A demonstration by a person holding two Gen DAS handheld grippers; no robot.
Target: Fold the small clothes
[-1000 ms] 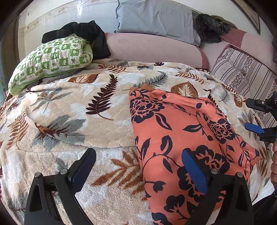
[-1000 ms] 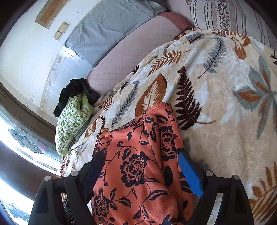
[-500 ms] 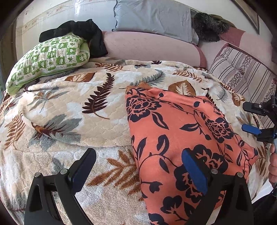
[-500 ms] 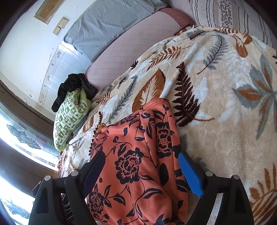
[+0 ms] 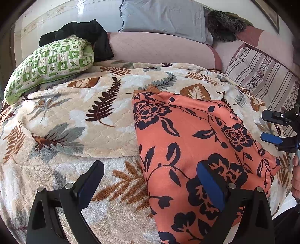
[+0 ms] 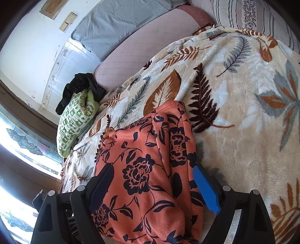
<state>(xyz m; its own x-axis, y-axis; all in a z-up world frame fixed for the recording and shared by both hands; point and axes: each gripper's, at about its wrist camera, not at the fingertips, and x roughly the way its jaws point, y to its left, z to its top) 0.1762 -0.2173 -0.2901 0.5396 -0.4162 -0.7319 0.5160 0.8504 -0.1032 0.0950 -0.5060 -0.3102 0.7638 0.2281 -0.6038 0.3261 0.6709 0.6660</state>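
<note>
An orange garment with dark flowers (image 5: 196, 135) lies folded on the leaf-patterned blanket (image 5: 75, 116), reaching down to the near edge. My left gripper (image 5: 150, 180) hovers open over its near left edge; one finger stands over the blanket, the other over the fabric. In the right wrist view the same garment (image 6: 146, 169) runs between the wide-apart fingers of my right gripper (image 6: 153, 180), which is open and grips nothing. The right gripper (image 5: 271, 127) also shows at the left wrist view's right edge, beside the garment's right side, with a hand (image 5: 296, 178) below it.
A green checked pillow (image 5: 50, 62) with black clothing (image 5: 84, 33) on it sits at the back left. A pink bolster (image 5: 159, 48), a grey pillow (image 5: 163, 16) and a striped cushion (image 5: 262, 75) line the back and right. Bare blanket spreads left of the garment.
</note>
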